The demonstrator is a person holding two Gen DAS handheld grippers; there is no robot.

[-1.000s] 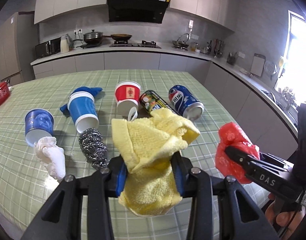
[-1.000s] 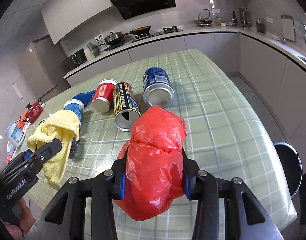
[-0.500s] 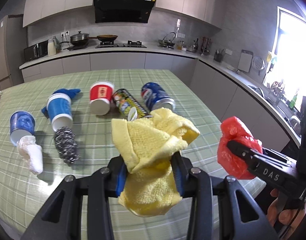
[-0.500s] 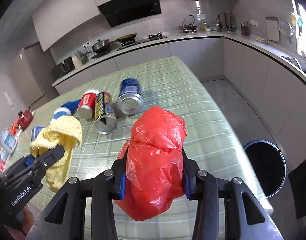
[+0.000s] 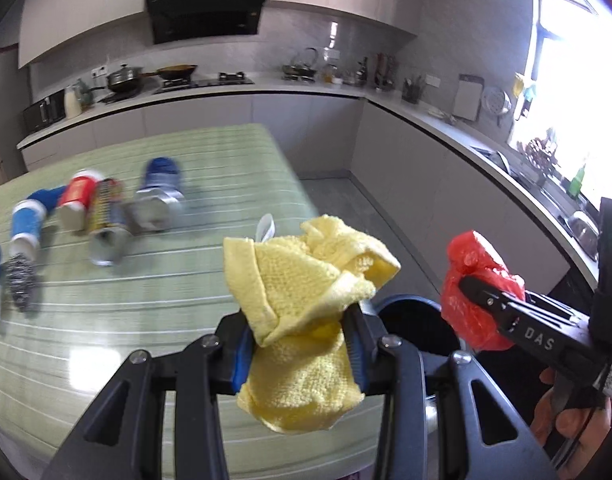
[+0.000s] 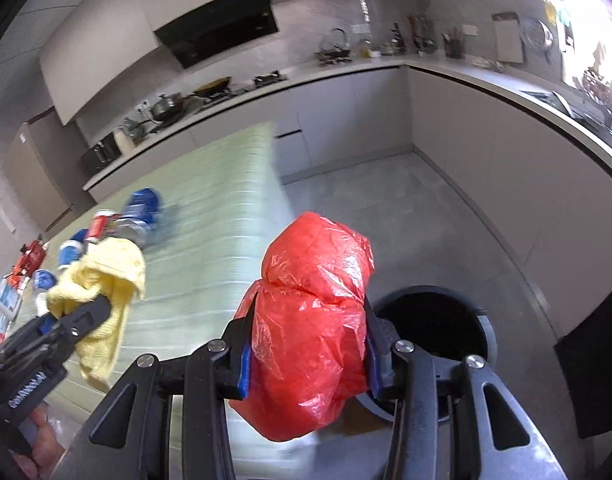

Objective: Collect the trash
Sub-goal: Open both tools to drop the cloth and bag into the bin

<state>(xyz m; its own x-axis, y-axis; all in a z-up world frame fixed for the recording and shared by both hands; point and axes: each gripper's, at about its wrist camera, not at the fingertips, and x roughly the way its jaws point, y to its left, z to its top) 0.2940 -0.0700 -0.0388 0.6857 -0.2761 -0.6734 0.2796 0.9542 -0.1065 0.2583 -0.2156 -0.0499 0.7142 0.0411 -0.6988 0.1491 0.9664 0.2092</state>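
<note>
A home kitchen: a black range hood hangs above a gas hob with pans, along an L-shaped counter under pale wall cabinets.

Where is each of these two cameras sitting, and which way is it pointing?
Left wrist: rides the left gripper, looking along its fingers past the clamped yellow cloth to the table; a hand shows lower right.
Right wrist: rides the right gripper, looking past the clamped red bag to the trash bin.
Shared: both bundles, bin, blue can.
</note>
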